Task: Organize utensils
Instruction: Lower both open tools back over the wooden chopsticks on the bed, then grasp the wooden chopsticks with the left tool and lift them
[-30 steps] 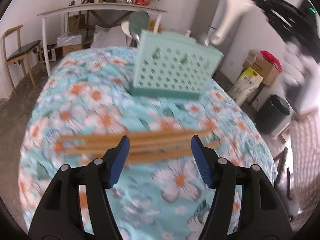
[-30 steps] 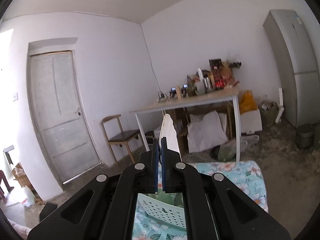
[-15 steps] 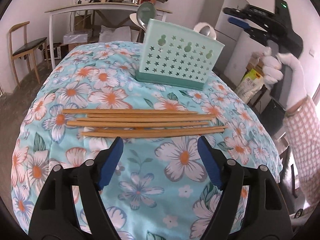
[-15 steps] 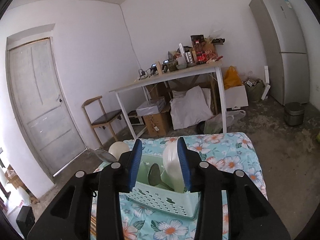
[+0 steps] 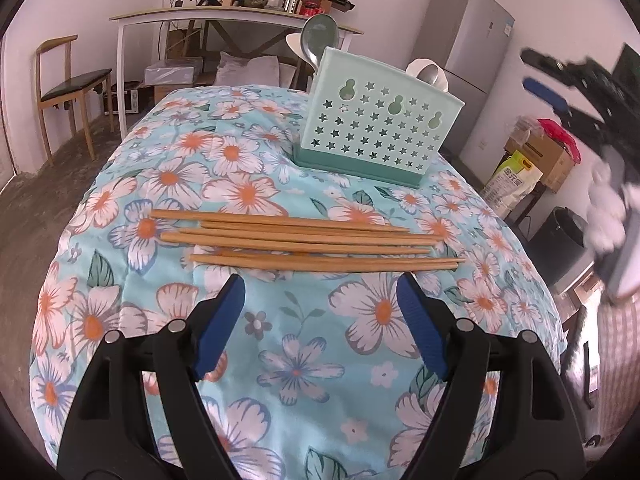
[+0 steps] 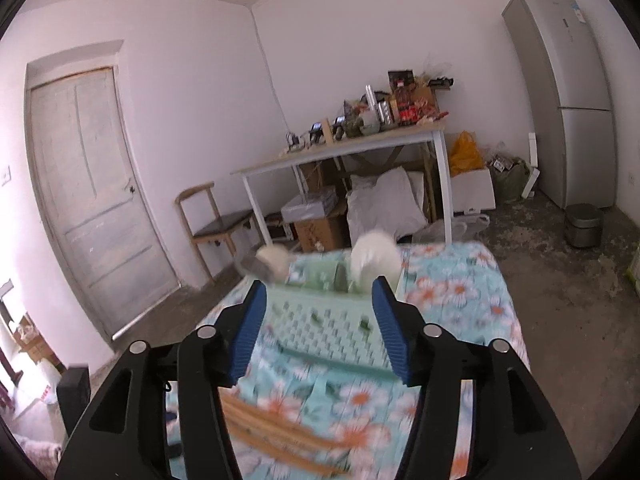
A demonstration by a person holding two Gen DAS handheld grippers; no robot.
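Several wooden chopsticks (image 5: pixel 304 240) lie side by side across the floral tablecloth (image 5: pixel 240 184). Behind them stands a mint green utensil holder (image 5: pixel 380 128) with star holes, holding a green spoon (image 5: pixel 320 36) and a white spoon (image 5: pixel 430 72). My left gripper (image 5: pixel 320 320) is open and empty, just short of the chopsticks. My right gripper (image 6: pixel 318 328) is open and empty, above and in front of the holder (image 6: pixel 332 320); it shows blurred at the right edge of the left wrist view (image 5: pixel 576 92). The white spoon (image 6: pixel 374 260) stands in the holder; the chopsticks (image 6: pixel 272 436) lie below.
A white side table (image 5: pixel 224 16) with clutter and a wooden chair (image 5: pixel 68 84) stand behind the bed-like table. A grey fridge (image 5: pixel 468 48), boxes (image 5: pixel 540 156) and a black bin (image 5: pixel 560 232) are to the right. A door (image 6: pixel 92 196) is on the left wall.
My right gripper opened and let go of the white spoon, which now stands in the holder, then pulled back and down. My left gripper stays open near the chopsticks.
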